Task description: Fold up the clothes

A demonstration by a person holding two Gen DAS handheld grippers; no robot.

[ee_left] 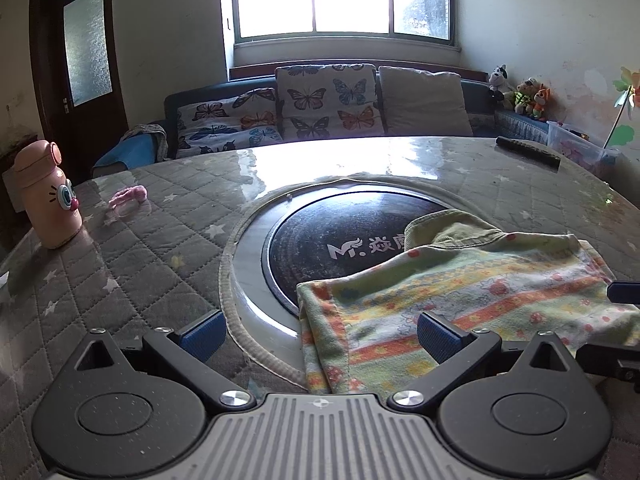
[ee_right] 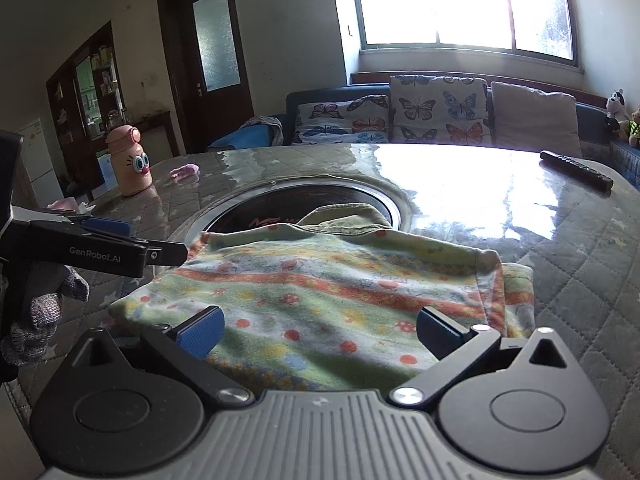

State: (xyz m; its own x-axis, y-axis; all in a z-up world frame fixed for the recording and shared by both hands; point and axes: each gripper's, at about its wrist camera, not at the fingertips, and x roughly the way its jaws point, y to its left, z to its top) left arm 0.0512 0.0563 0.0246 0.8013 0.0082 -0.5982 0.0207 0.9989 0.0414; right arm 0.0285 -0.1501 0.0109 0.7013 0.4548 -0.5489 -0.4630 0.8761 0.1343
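Your left hand-held gripper (ee_left: pixel 320 336) has its blue pads spread apart, nothing between them: one pad over the bare quilted desk (ee_left: pixel 132 248), the other over the near left corner of the garment (ee_left: pixel 460 280). Your right hand-held gripper (ee_right: pixel 320 332) is also spread wide, both pads hovering above the garment's near edge, not clamping it. In the right wrist view the left hand-held gripper's side comes in at the garment's left edge; whether its tip touches the cloth you cannot tell.

The garment, patterned in green, orange and yellow stripes with red dots, lies flat and partly folded on the desk, its far part with an olive hem draped over the rim of the round black hotplate (ee_left: pixel 340 232) set in the desk.

Left of the hotplate: small pink item (ee_left: pixel 128 195), then pink cartoon bottle (ee_left: pixel 44 196) upright. Far right of the hotplate: black remote (ee_left: pixel 528 151). Beyond the desk: sofa with butterfly cushions (ee_left: pixel 326 100).
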